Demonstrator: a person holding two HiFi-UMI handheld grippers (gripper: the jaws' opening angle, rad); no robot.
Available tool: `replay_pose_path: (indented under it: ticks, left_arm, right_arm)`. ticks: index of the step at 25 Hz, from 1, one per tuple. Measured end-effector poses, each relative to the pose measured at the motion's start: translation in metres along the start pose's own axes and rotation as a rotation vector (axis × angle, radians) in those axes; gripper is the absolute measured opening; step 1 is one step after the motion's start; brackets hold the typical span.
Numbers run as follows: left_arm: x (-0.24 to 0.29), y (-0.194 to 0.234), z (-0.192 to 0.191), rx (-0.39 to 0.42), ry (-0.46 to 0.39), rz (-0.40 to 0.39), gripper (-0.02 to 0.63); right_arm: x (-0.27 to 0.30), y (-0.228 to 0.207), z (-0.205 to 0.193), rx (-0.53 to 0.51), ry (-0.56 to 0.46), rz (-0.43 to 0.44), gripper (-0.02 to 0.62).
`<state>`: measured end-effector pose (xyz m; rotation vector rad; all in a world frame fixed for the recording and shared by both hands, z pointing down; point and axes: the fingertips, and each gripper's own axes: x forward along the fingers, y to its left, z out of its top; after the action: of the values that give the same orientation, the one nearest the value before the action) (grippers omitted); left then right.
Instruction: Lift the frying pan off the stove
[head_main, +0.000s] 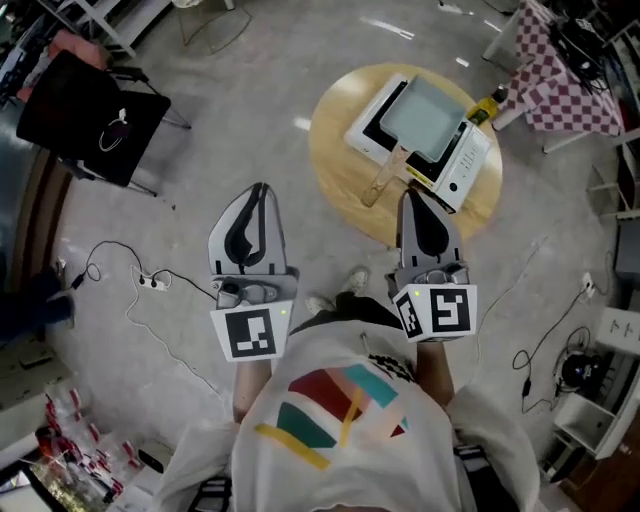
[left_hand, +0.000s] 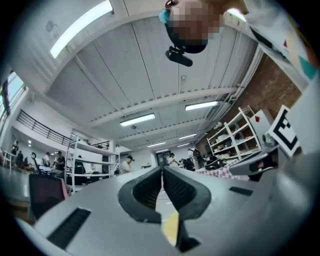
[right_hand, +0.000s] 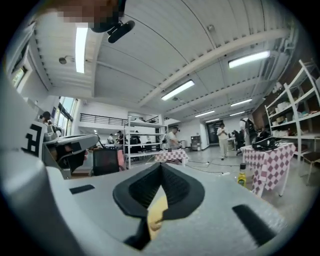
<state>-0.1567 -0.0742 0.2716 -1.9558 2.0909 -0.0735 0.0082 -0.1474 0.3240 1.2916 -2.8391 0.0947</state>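
Frying pan, square and grey, sits on the white stove on the round wooden table, with its wooden handle running off the stove's near edge toward the person. Both tools are empty and pinched fully closed. The left gripper hangs over bare floor, well apart from the table. The right gripper has its tip just beside the handle's end as the head view sees it. Neither gripper view shows the pan, only the room beyond, so both seem to be held high and aimed out rather than down. To do the step well, the right gripper's jaws would need to open first, then tip down and line up across the handle. A hold partway along it rather than at the tip should keep the pan from drooping, and a straight, level rise should clear the stove. A yellow bottle stands at the stove's far corner, just beside the checked cloth, and deserves a little room. Cables trail over the floor and a black chair stands off to the left, none of them in the way of the lift.
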Motion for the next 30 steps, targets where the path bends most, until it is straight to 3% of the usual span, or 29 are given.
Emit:
replay_pose_path:
  ticks: [10, 14, 20, 30]
  left_arm:
    - [0.079, -0.073, -0.002, -0.054, -0.076, -0.154, 0.011]
    - [0.104, -0.096, 0.019, -0.128, -0.153, -0.185, 0.011]
    - [0.133, -0.122, 0.024, -0.121, -0.18, -0.256, 0.012]
    - [0.181, -0.148, 0.033, -0.163, -0.234, -0.475, 0.012]
  right_arm:
    - [-0.027, -0.104, -0.01, 0.04, -0.029, -0.216, -0.002]
    - [-0.04, -0.121, -0.017, 0.052, -0.016, -0.261, -0.002]
    - [-0.041, -0.142, -0.015, 0.063, -0.003, -0.318, -0.002]
    - [-0.016, -0.152, -0.017, 0.058, 0.076, -0.421, -0.002]
